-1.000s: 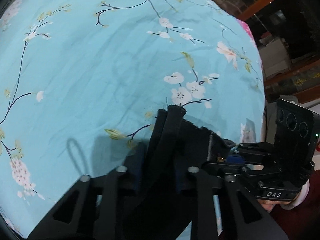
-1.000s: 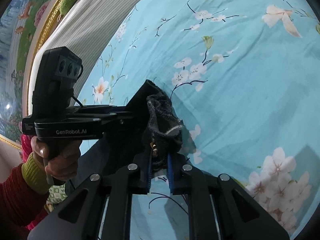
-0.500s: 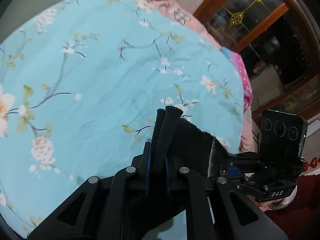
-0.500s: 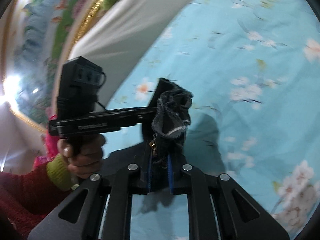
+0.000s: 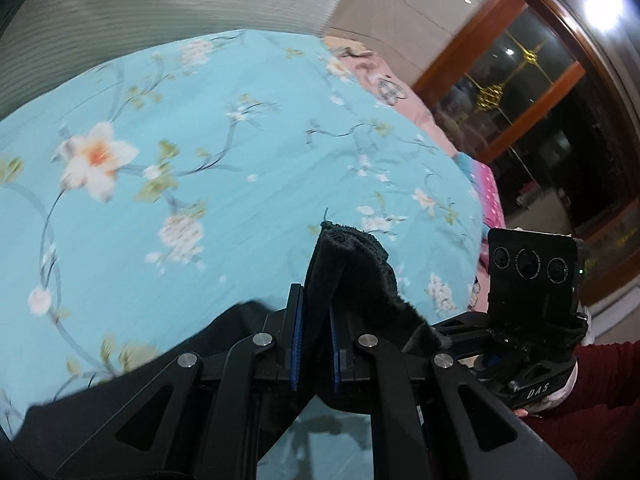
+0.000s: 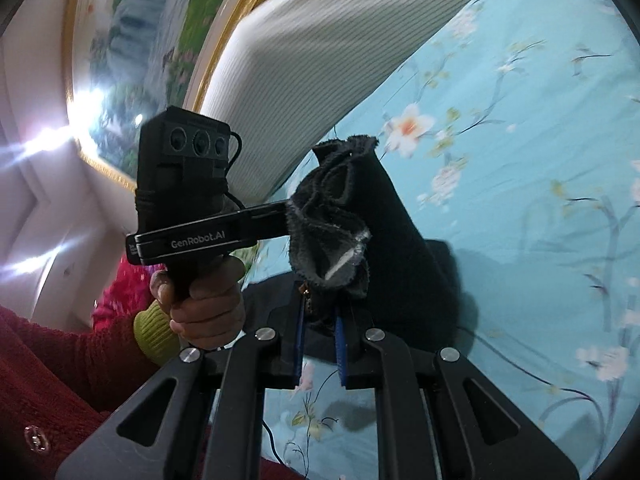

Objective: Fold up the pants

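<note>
Turquoise floral bedspread [image 5: 248, 184], ribbed white headboard [image 6: 340, 64], gold-framed landscape painting [image 6: 160, 32], wooden glass-fronted cabinet [image 5: 532, 92].

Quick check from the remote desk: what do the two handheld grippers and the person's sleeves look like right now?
Both grippers are matte black linkage frames with silver pivot bolts and blue finger pads. The right gripper reads "DAS" and the left gripper "GenRobot.AI"; each carries a black three-lens camera block, the left one's with a thin black cable. The left hand is bare, with a yellow-green cuff under a dark red knit sleeve.
</note>
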